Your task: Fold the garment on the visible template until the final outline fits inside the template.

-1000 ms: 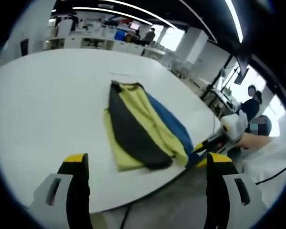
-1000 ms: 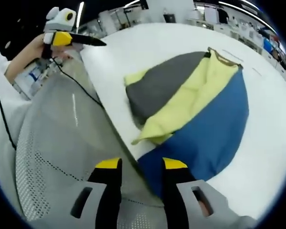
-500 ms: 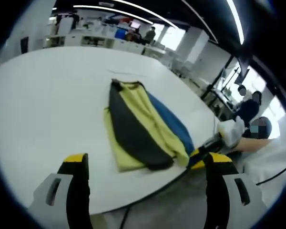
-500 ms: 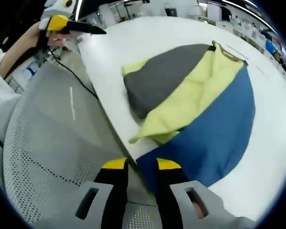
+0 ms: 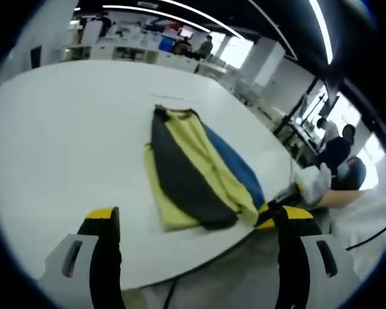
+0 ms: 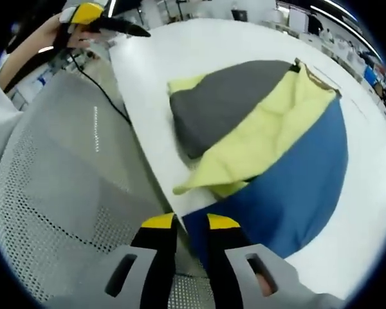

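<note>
Nearest in right gripper view: right hand-held gripper [image 6: 183,226], jaws nearly together, pinching the blue corner of the garment [image 6: 270,148] at the worktop [image 6: 199,45] edge; cloth between the tips hard to make out. Beside it, 1 grey mesh chair [image 6: 58,193], seen here alone. Farther, at top left, the left hand-held gripper [image 6: 106,18], cut by the frame.

Nearest in left gripper view: left hand-held gripper [image 5: 196,219], jaws spread wide, holding nothing, off the near worktop [image 5: 51,141] edge. Beyond, 1 garment [image 5: 193,170] lying flat near that edge, 3 colour panels counted: grey, yellow, blue. Right hand-held gripper [image 5: 276,205] at its blue corner. No template outline discernible. Far behind, desks and blurred people.
</note>
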